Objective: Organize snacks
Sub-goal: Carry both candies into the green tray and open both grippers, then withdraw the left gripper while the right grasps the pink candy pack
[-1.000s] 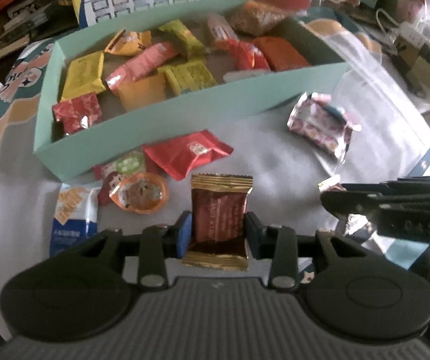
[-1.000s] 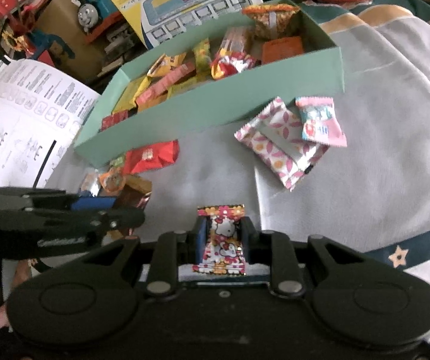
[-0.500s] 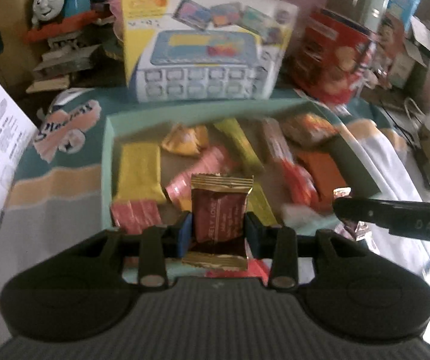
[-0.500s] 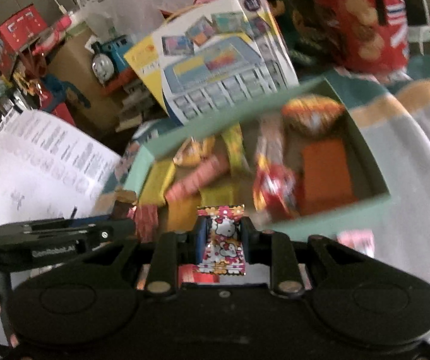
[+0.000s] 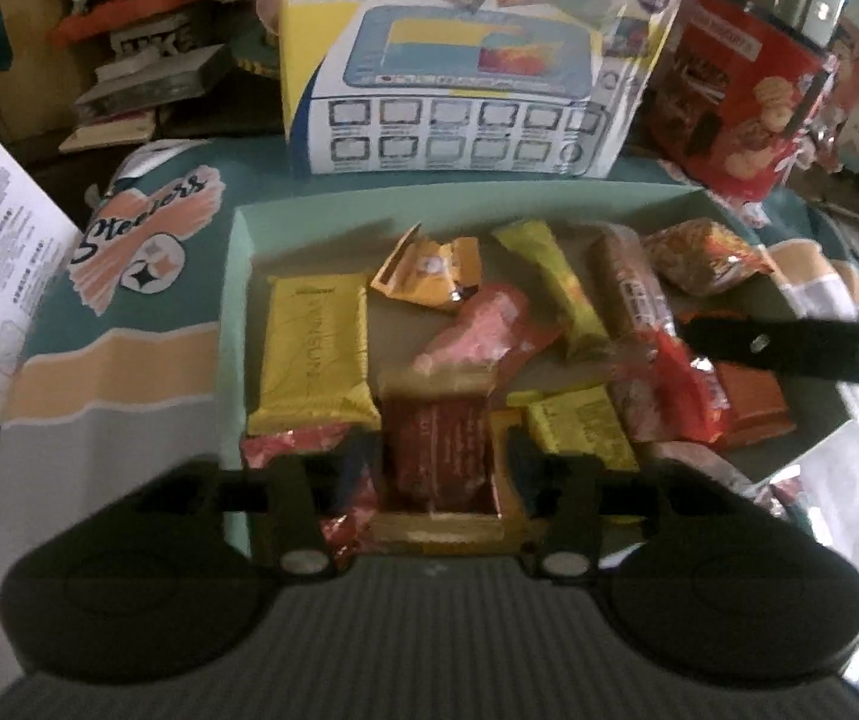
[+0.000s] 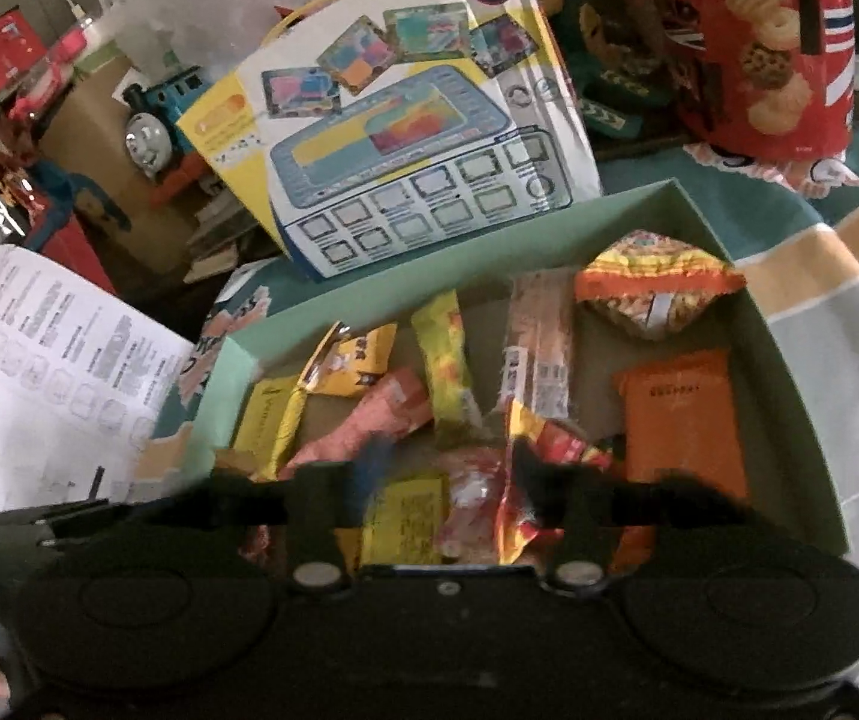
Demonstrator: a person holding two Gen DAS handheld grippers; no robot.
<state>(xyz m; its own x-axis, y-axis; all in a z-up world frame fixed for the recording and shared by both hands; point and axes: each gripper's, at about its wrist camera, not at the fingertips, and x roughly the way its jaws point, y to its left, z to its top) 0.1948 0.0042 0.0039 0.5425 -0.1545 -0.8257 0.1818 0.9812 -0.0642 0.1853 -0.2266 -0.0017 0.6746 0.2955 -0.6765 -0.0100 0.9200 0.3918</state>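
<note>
A mint green box holds several snack packets and also shows in the right wrist view. My left gripper hangs over the box's near left part, its jaws spread wide. The brown and gold packet lies between the fingers, apart from both. My right gripper is over the box's near middle, jaws spread wide. The small pink Hello Kitty packet lies blurred between them among other packets. The right gripper's finger crosses the left wrist view.
A toy tablet carton stands behind the box. A red biscuit bag is at the back right. A blue toy train and a printed sheet are to the left. A striped cloth covers the surface.
Both grippers moved forward from the cloth to over the box. Both opened. The brown packet and the Hello Kitty packet dropped out of the jaws into the box.
</note>
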